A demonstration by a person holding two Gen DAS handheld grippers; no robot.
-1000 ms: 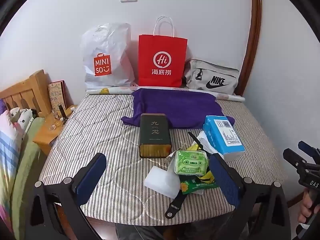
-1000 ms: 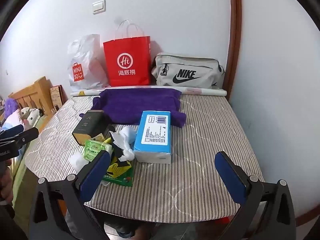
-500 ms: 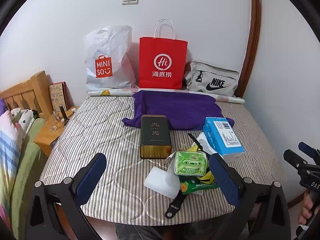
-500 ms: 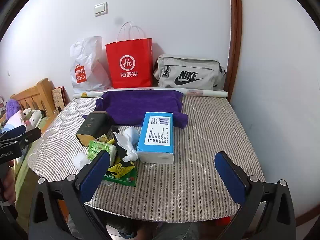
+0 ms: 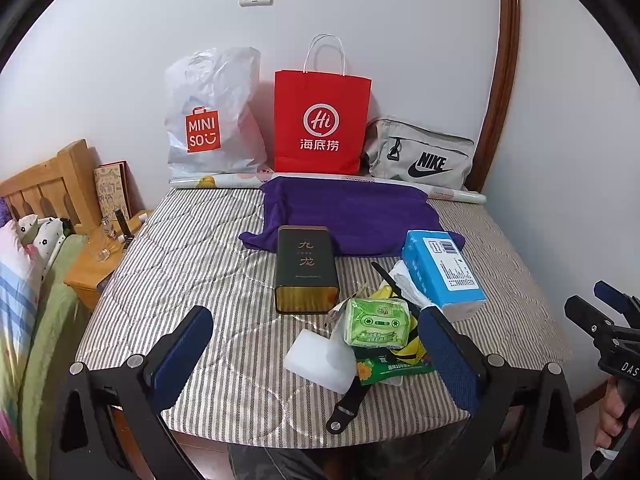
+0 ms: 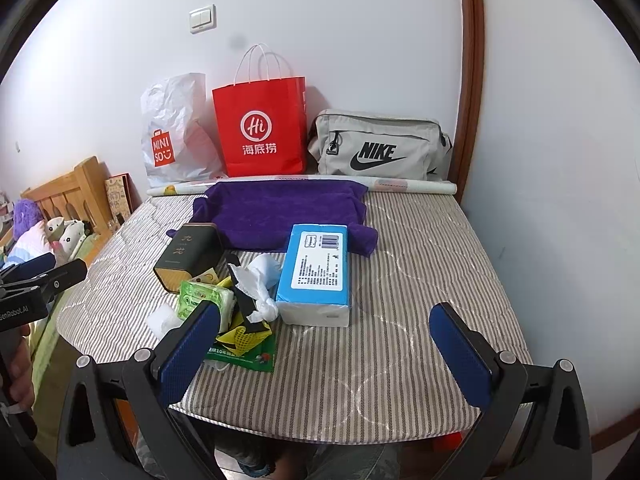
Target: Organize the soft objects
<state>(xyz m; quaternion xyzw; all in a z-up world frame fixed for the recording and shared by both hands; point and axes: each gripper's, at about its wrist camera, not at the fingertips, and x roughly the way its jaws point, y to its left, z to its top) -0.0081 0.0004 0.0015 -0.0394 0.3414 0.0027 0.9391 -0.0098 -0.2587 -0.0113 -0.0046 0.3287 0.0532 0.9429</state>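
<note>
A purple towel [image 5: 352, 212] lies spread at the back of the striped table [image 5: 192, 248]. In front of it sit a dark tin [image 5: 306, 268], a blue tissue pack [image 5: 440, 272], a green wipes pack [image 5: 378, 322], a white sponge [image 5: 320, 360] and a green-yellow packet [image 5: 394, 366] with a black strap [image 5: 348, 404]. My left gripper [image 5: 316, 354] hovers open at the table's near edge, over the sponge. My right gripper [image 6: 328, 344] is open too, just before the tissue pack [image 6: 316, 268] and crumpled white tissue [image 6: 260, 280]. Both hold nothing.
Against the wall stand a white Miniso bag [image 5: 212, 116], a red paper bag [image 5: 320, 120] and a grey Nike pouch [image 5: 420, 156], with a rolled sheet [image 6: 400, 186] before them. A wooden bed and nightstand [image 5: 92, 264] lie left. The wall closes the right side.
Both wrist views have tilted slightly, so the table sits a little lower in frame. No object has moved and both grippers stay open.
</note>
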